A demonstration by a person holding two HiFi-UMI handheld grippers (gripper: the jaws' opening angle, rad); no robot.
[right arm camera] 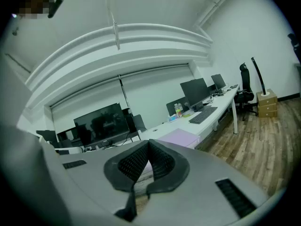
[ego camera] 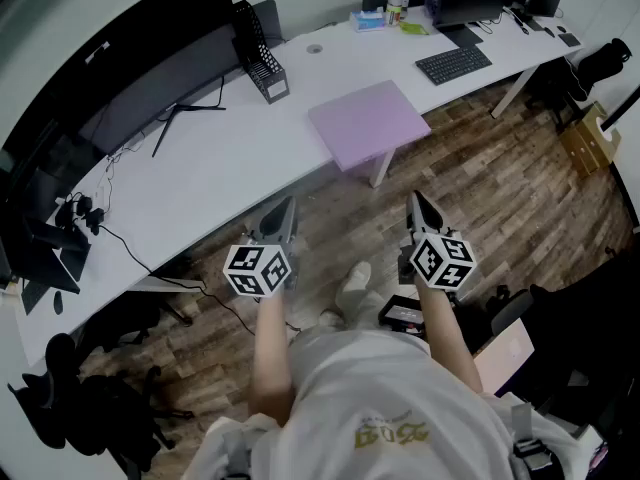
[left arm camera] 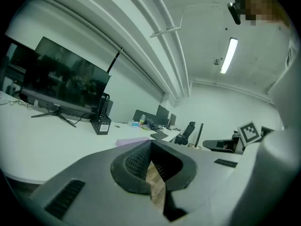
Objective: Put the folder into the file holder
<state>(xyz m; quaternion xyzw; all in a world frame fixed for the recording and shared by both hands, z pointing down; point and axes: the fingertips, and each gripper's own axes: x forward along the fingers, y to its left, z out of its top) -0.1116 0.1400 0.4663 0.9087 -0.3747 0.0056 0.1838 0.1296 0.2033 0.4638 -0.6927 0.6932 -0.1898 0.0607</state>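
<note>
Across the white tabletop, the folder overhangs the near edge, probably for easy grasping; our left gripper and right gripper hover short, jaws closed, empty.

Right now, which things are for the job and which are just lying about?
For the job: purple folder; black file holder; left gripper and right gripper, both shut and empty.

Just lying about: keyboard; big monitor; bottles.
</note>
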